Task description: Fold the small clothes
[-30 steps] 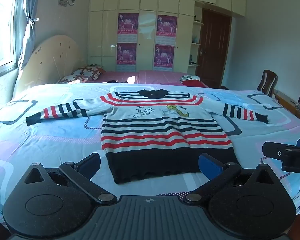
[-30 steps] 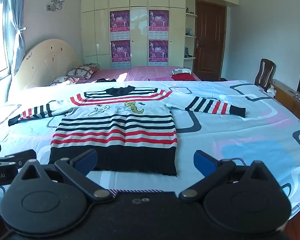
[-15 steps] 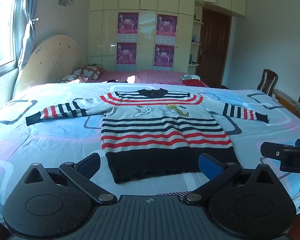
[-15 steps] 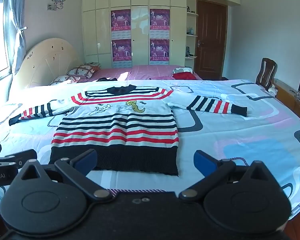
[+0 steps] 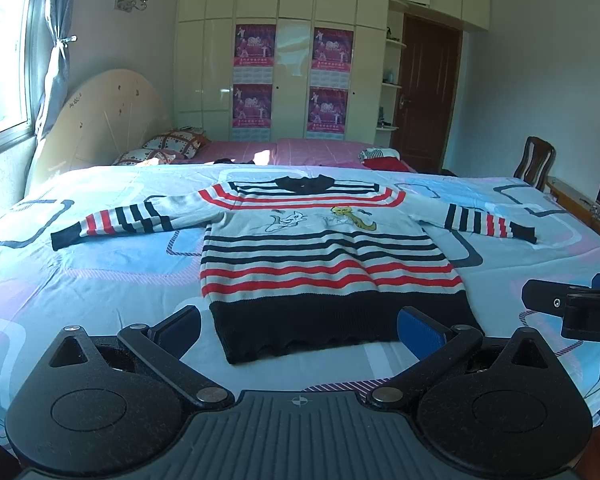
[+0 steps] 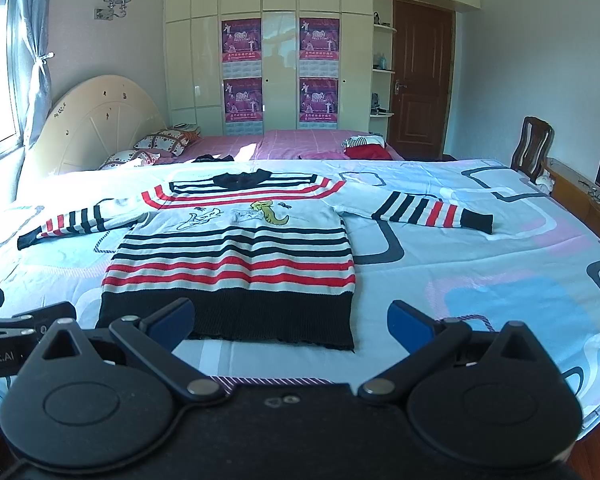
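Striped sweater (image 5: 324,256) spread flat, front up, on the bed (image 5: 80,292), both sleeves out to the sides; its black hem band lies nearest the bed's near edge, the black collar toward the far edge; the garment sits left of the bed's middle in my right wrist view, roughly central in the left one. My left gripper (image 5: 298,326) hangs over the near edge, fingers spread wide, nothing between the blue pads (image 5: 420,330); its gap frames the hem band without touching it. My right gripper (image 6: 290,320) is likewise wide apart and empty, level with the hem's right corner, above the bed, apart from the cloth.

Handling, as I judge it: a knitted piece, soft and light, with no stiffness of its own; it will drape and sag from any single pinch, and the knit may stretch if I drag it; it should grip well, since the ribbed hem looks thick and rough, not slippery. The left sleeve (image 5: 112,222) and right sleeve (image 6: 432,212) end in black cuffs, the firmest thin edges on offer.

Hold points I would choose: one cuff per gripper to bring the sleeves across the chest; afterwards the two hem corners, pinched through both layers, to carry the lower half toward the collar. No fold is made yet.
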